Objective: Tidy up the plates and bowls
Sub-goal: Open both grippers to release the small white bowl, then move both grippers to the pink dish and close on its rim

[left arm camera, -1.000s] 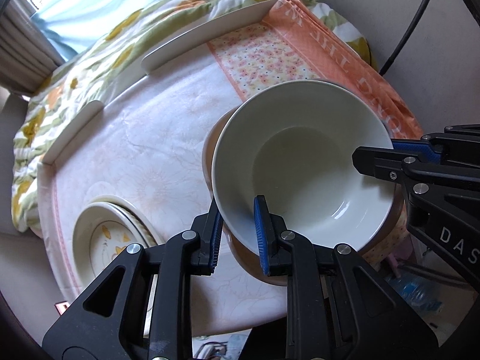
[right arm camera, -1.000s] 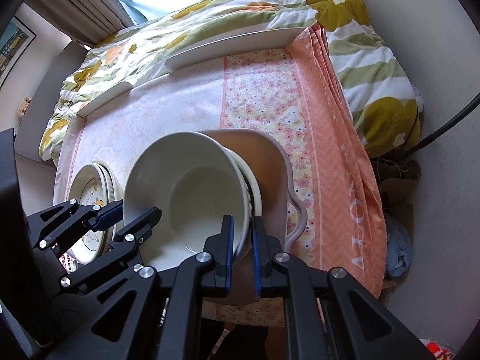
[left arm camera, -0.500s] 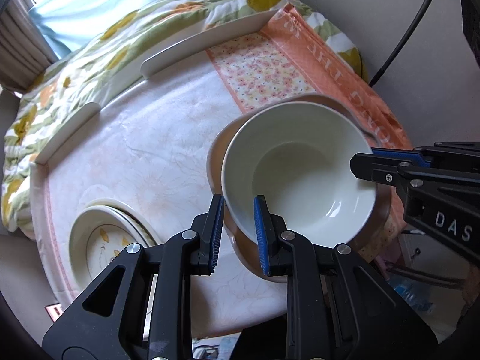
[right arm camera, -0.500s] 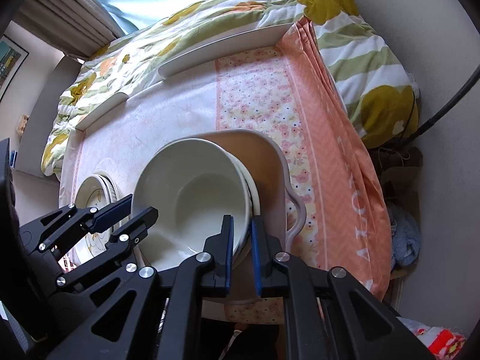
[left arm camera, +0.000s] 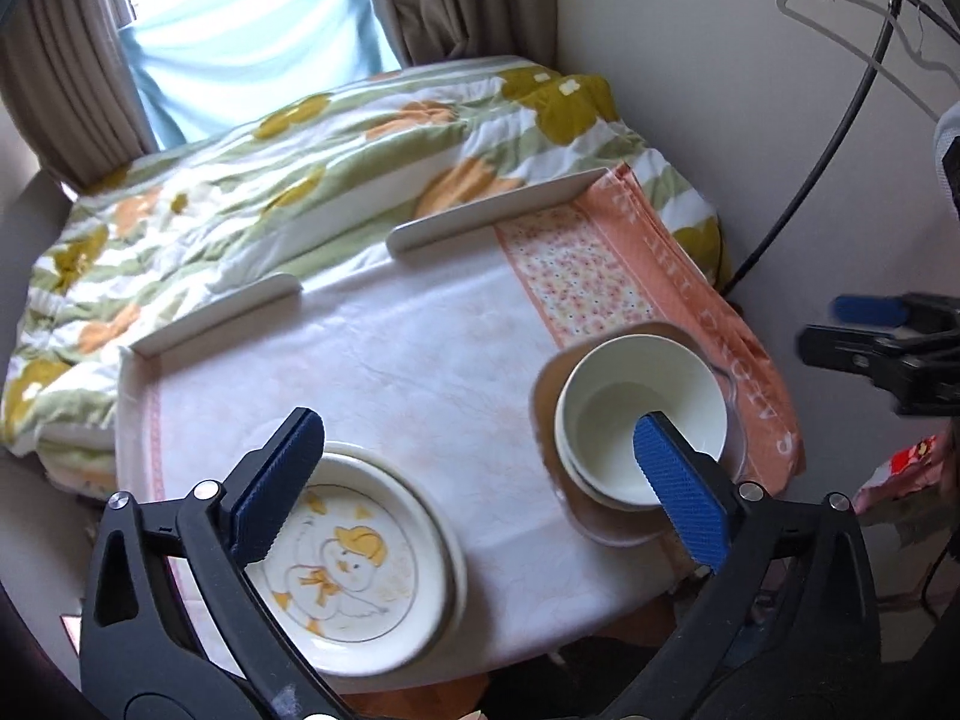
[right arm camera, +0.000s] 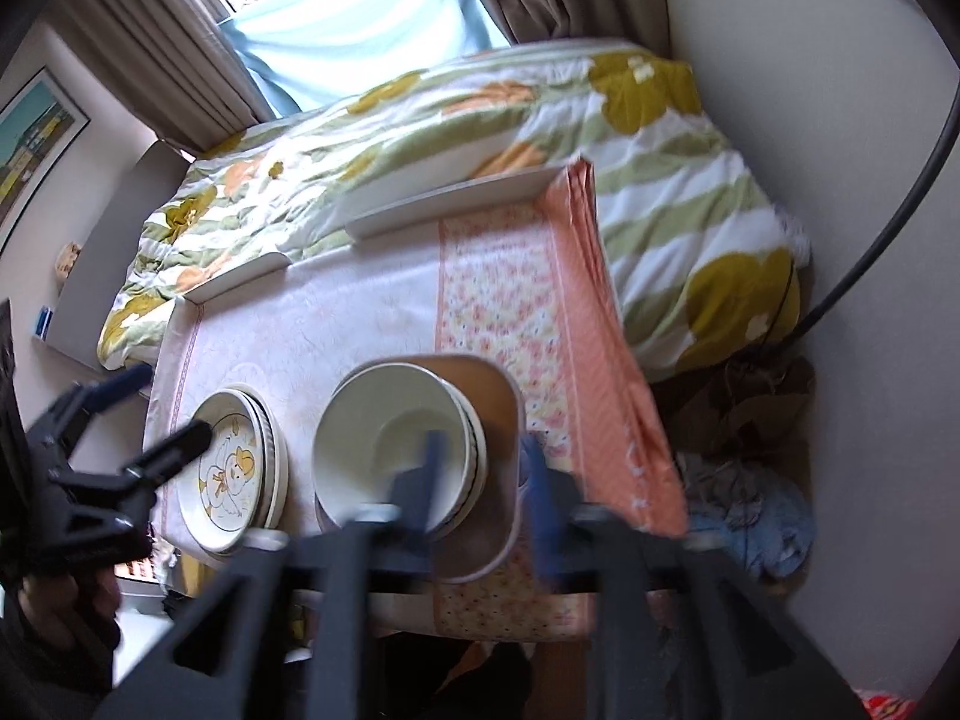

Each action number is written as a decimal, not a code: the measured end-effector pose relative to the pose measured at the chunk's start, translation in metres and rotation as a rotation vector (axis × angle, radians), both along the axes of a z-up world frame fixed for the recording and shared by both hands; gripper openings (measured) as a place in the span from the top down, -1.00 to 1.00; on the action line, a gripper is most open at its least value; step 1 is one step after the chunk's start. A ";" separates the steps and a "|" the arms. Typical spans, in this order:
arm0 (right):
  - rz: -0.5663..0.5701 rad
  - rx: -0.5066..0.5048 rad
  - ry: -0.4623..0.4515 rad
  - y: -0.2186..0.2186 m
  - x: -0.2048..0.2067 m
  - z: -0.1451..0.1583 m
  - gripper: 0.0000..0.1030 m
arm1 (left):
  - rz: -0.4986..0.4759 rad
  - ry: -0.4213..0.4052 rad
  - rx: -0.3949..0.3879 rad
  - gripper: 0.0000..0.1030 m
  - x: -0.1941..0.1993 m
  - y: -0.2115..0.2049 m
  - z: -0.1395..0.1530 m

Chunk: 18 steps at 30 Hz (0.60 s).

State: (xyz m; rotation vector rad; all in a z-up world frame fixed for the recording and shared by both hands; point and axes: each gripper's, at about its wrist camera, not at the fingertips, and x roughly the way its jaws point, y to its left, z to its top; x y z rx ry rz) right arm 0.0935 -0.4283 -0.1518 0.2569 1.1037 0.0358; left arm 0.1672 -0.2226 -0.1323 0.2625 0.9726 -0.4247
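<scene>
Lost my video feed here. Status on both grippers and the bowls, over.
Left gripper and right gripper both open, jaws just opened, nothing held. White bowl stacked on the bowls in the brown tray. Duck plates alongside. Nothing in the way.

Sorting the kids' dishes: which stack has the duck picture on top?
The plate stack near the table's left front edge; its top plate shows a yellow-capped duck. The bowl stack on the tan tray is plain white.

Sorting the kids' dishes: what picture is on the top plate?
A white duck wearing a yellow hat, on the top plate; clearest in left wrist view.
</scene>
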 end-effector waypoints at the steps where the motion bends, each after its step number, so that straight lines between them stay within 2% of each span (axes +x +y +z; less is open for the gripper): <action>1: -0.001 -0.009 -0.017 -0.001 -0.002 0.003 -0.99 | -0.006 0.007 -0.002 -1.00 0.000 0.004 0.001; 4: -0.006 -0.049 -0.079 -0.003 -0.012 0.012 -0.99 | -0.026 0.054 -0.017 -0.99 0.000 0.013 -0.006; 5: 0.004 -0.062 -0.074 -0.004 -0.014 0.011 -0.99 | -0.032 0.070 -0.009 -0.99 -0.001 0.015 -0.011; 8: 0.060 -0.156 0.066 -0.001 -0.010 -0.007 -0.99 | -0.063 0.116 0.035 -0.99 -0.006 0.014 -0.033; 11: 0.073 -0.233 0.129 0.004 -0.011 -0.025 -0.99 | -0.114 0.183 0.071 -0.99 -0.010 0.005 -0.057; 18: 0.136 -0.243 0.226 0.003 -0.002 -0.066 -0.99 | -0.161 0.278 0.092 -0.99 -0.005 -0.012 -0.092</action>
